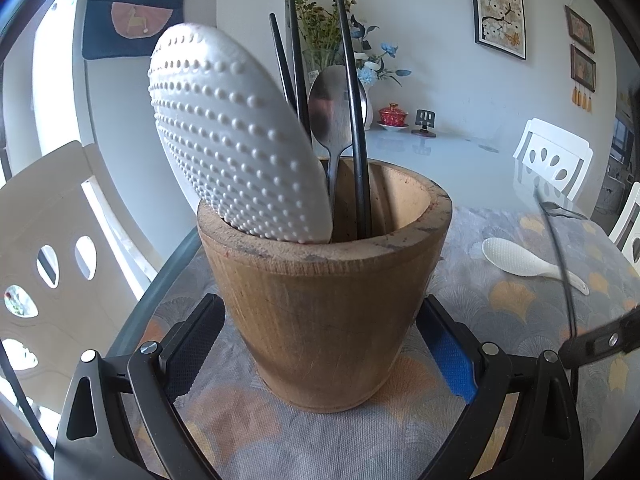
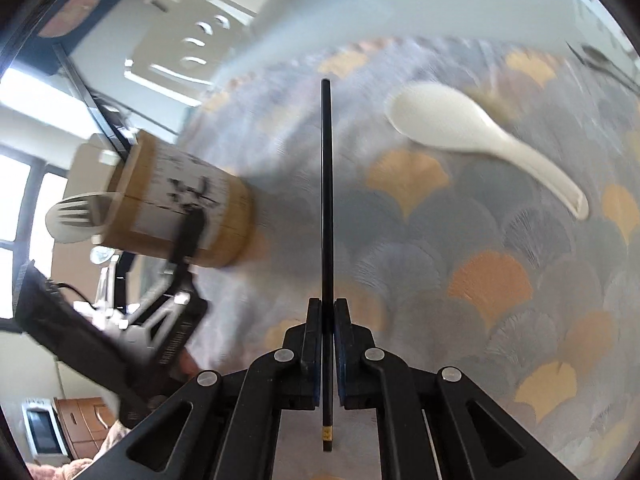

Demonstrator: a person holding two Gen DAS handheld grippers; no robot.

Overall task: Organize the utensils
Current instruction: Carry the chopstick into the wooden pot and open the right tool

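A wooden utensil holder (image 1: 320,300) stands on the patterned cloth between the fingers of my left gripper (image 1: 320,306), whose pads press its sides. In it are a dimpled white rice paddle (image 1: 224,132), a metal spoon (image 1: 332,112) and several black chopsticks (image 1: 352,80). My right gripper (image 2: 327,304) is shut on one black chopstick (image 2: 327,184), held above the cloth and pointing away from the camera. That chopstick (image 1: 556,248) also shows to the right of the holder (image 2: 192,208). A white rice spoon (image 2: 460,124) lies on the cloth beyond it.
A second metal spoon (image 2: 600,60) lies at the far edge of the cloth (image 2: 480,240). White chairs (image 1: 556,160) ring the glass table (image 1: 460,160). A vase of flowers (image 1: 320,40) and a red lidded cup (image 1: 393,114) stand at the back.
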